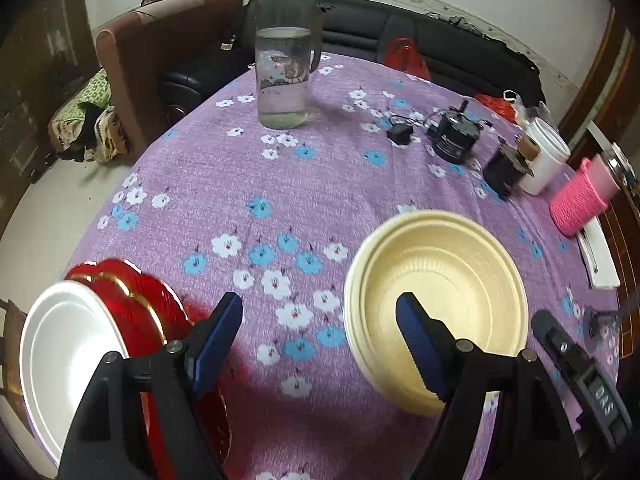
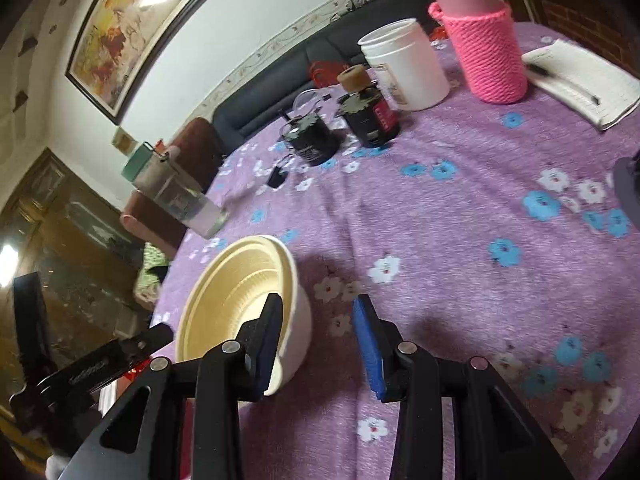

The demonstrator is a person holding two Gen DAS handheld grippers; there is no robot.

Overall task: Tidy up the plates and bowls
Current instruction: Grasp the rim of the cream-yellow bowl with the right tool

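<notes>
A stack of cream bowls [image 1: 436, 296] sits on the purple flowered tablecloth [image 1: 260, 184], right of centre in the left wrist view. It also shows in the right wrist view [image 2: 236, 304] at lower left. A white plate [image 1: 68, 356] lies on a red scalloped plate [image 1: 136, 312] at the table's left edge. My left gripper [image 1: 320, 340] is open and empty, its right finger over the cream bowls. My right gripper [image 2: 320, 340] is open and empty, its left finger at the bowls' right rim.
A water jug with a green lid [image 1: 286, 48] stands at the back. Black jars [image 1: 456, 136], a white tub [image 1: 544, 160], a pink knitted bottle [image 1: 584, 196] and a notepad [image 1: 600, 256] crowd the right side. Sofas lie beyond the table.
</notes>
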